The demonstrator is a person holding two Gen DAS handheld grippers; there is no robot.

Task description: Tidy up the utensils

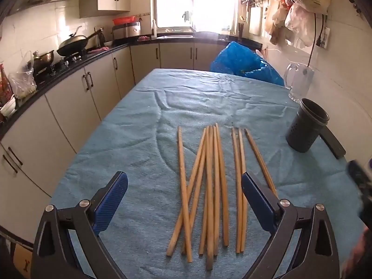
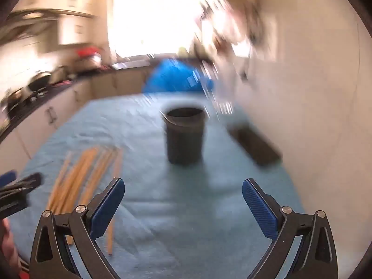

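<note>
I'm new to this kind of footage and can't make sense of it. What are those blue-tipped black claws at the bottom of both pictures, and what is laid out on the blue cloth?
Each claw is a hand-held two-finger gripper; a camera on it looks forward along its fingers. The left gripper is open above the wooden chopsticks, which lie on the blue cloth. The right gripper, also open and empty, faces the dark utensil holder; that picture is motion-blurred. A glass mug and a blue bag sit farther back. Nothing is held.
</note>
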